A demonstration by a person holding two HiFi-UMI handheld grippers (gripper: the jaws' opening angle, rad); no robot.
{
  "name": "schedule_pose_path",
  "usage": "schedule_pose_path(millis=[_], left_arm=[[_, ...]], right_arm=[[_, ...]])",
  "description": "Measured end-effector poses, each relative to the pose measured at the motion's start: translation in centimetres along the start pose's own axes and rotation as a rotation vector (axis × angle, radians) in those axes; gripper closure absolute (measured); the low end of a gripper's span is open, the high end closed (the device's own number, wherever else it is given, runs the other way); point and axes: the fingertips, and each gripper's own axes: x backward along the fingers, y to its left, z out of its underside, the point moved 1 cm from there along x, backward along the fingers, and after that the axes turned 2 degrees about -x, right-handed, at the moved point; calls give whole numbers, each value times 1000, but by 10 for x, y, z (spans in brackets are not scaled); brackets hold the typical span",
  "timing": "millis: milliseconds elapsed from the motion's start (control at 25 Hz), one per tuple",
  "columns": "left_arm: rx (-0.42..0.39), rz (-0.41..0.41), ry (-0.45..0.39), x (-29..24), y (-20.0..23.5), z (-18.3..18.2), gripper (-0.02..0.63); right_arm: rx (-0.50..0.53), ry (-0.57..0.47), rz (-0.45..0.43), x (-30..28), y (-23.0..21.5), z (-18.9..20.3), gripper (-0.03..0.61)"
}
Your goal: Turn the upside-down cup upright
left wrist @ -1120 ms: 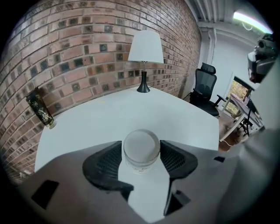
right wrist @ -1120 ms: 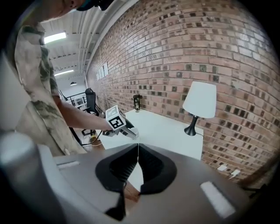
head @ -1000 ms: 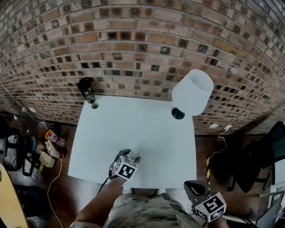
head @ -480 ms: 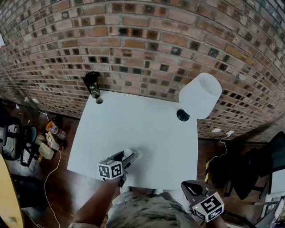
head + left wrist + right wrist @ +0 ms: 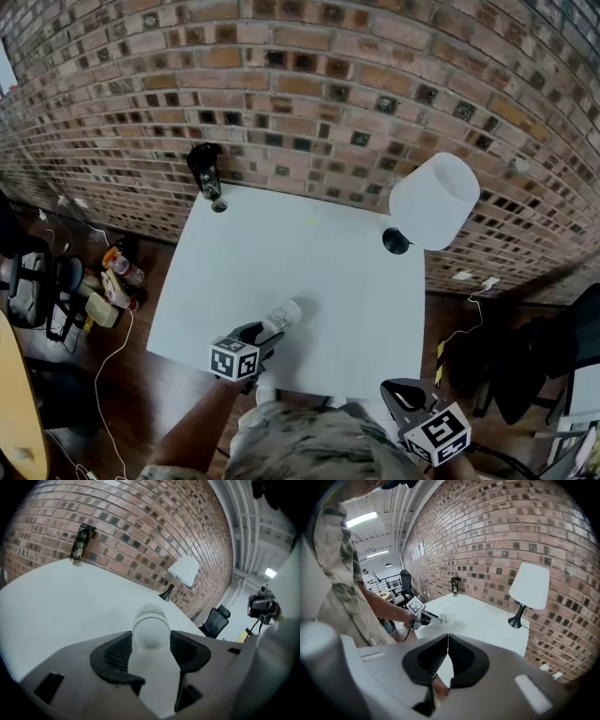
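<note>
I see a brick wall (image 5: 300, 84) filling the top of the head view, and below it a white table (image 5: 309, 253) across the middle. A white-shaded lamp (image 5: 433, 201) stands at the table's upper right corner. My right gripper (image 5: 405, 401) sits at the lower right, off the table, its jaws pressed together on nothing (image 5: 448, 641). My left gripper (image 5: 267, 330) is at the lower centre, over the table's near edge, clamped on the cup (image 5: 281, 317). A dark can (image 5: 205, 169) stands at the table's upper left corner. The cup (image 5: 150, 629) lies tilted between the pads, one end facing the left gripper view and its length pointing away.
</note>
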Motion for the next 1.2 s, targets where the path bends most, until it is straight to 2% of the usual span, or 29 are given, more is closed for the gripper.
schedule_pose_path(millis=[200,280,400,680,840,920,1080,1200], left_arm=[[-225,-89,142,-7,5,14,359],[-283,-108,179,-10,5,20,359],[-313,-121,206,-14,7,24,357],[-329,-130,253,-15,11,30,350],[-348,-138,265,-12,8,26,318],[-381,-152,265,-9,3,21,288],[-480,-177,265,-14,-17,-1,276],[-538,-184,324,-33,-33,-18,276]], right_arm=[[-5,4,7,2,-1,0,574],[-7,10,15,4,-2,1,574],[-7,11,18,5,-1,2,574],[-33,-1,36,11,-5,9,574],[-42,-9,42,14,-9,10,574],[-51,-18,39,14,-9,12,574],[-60,-23,37,15,-12,15,574],[-62,-22,30,16,-14,17,574]])
